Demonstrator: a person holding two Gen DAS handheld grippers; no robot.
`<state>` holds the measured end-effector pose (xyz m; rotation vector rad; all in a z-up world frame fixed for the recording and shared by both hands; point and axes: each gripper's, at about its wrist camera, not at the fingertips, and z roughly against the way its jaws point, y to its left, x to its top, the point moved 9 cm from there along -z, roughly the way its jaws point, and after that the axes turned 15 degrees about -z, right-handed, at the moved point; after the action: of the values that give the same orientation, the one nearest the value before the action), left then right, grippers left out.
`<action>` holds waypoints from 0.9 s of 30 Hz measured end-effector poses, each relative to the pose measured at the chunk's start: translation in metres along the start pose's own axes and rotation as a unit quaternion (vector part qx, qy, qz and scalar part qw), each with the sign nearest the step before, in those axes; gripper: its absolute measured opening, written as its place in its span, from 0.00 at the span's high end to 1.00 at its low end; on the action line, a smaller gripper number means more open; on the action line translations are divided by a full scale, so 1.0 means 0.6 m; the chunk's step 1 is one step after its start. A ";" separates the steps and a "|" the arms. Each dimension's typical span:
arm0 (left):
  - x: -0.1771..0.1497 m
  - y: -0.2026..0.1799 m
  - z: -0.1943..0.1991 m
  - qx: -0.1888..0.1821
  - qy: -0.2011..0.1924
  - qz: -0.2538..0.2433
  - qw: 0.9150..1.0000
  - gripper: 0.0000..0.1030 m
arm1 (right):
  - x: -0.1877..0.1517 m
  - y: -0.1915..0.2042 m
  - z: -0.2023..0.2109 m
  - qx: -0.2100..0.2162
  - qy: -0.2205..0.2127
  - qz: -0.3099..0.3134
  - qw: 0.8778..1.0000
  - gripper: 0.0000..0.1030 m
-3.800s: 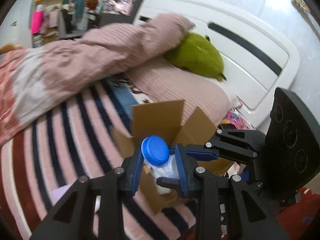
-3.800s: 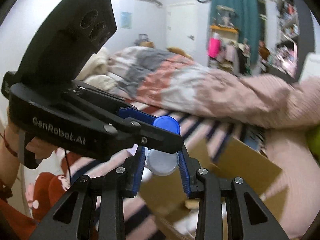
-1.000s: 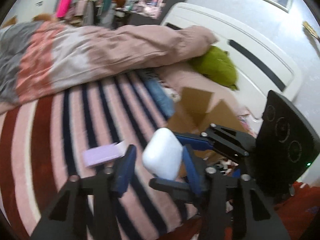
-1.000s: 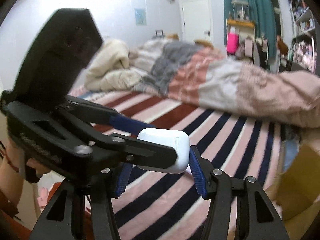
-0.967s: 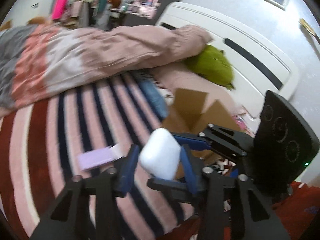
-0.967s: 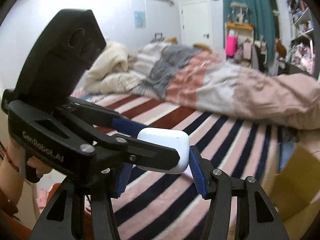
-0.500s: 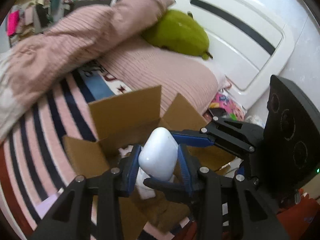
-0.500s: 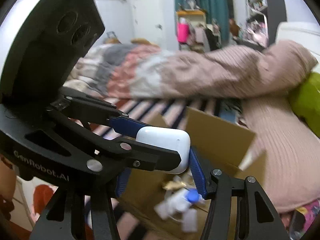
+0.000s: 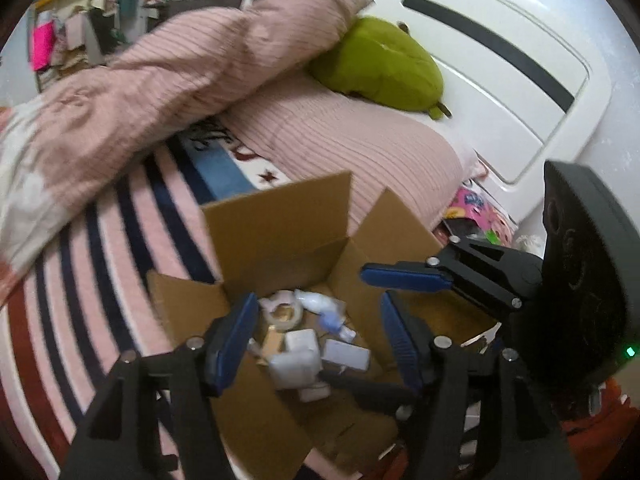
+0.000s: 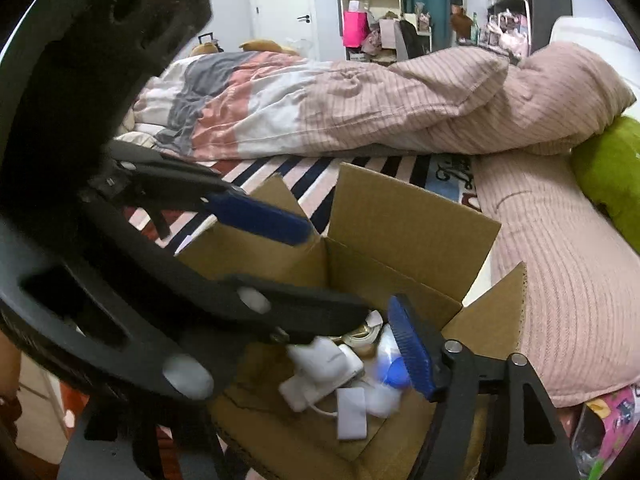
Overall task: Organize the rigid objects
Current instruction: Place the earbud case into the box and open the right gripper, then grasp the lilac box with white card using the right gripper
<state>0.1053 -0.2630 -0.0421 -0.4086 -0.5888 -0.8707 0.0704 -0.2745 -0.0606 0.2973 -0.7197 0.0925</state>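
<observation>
An open cardboard box (image 9: 280, 236) (image 10: 404, 216) stands on the striped bed sheet right below both grippers. Inside lie several small things: a white rounded case (image 9: 294, 364) (image 10: 326, 358), a blue-capped bottle (image 9: 328, 312) (image 10: 394, 372) and a tape roll (image 9: 284, 312). My left gripper (image 9: 318, 340) hangs over the box, its jaws opening with nothing between them. My right gripper (image 10: 332, 356) is beside it over the same box, jaws opening too and empty; the left gripper's body hides its left finger. The right gripper's blue finger (image 9: 408, 278) crosses the left wrist view.
A pink ribbed pillow (image 9: 360, 148) and a green plush (image 9: 380, 68) lie behind the box by the white headboard (image 9: 500, 80). A bunched duvet (image 10: 360, 108) fills the bed's far side. Striped sheet (image 9: 80, 280) lies left of the box.
Both grippers held the white case together, carried it from over the striped sheet to above the box, then spread their jaws. The case now lies in the box.
</observation>
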 end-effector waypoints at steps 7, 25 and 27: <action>-0.055 0.078 0.124 0.086 -0.044 0.045 0.994 0.32 | 0.032 0.062 0.014 0.029 -0.033 0.020 0.999 0.36; -0.400 0.303 0.223 0.235 -0.046 0.229 0.944 0.31 | -0.054 0.341 -0.213 0.131 0.103 0.108 0.980 0.34; -0.420 0.312 0.214 0.239 -0.039 0.238 0.941 0.31 | -0.067 0.329 -0.256 0.112 0.114 0.090 0.983 0.34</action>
<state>0.0890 0.0665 -0.1208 -0.1290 -0.7127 -0.2317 0.1016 -0.0394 -0.1501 0.4297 -0.5075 0.3750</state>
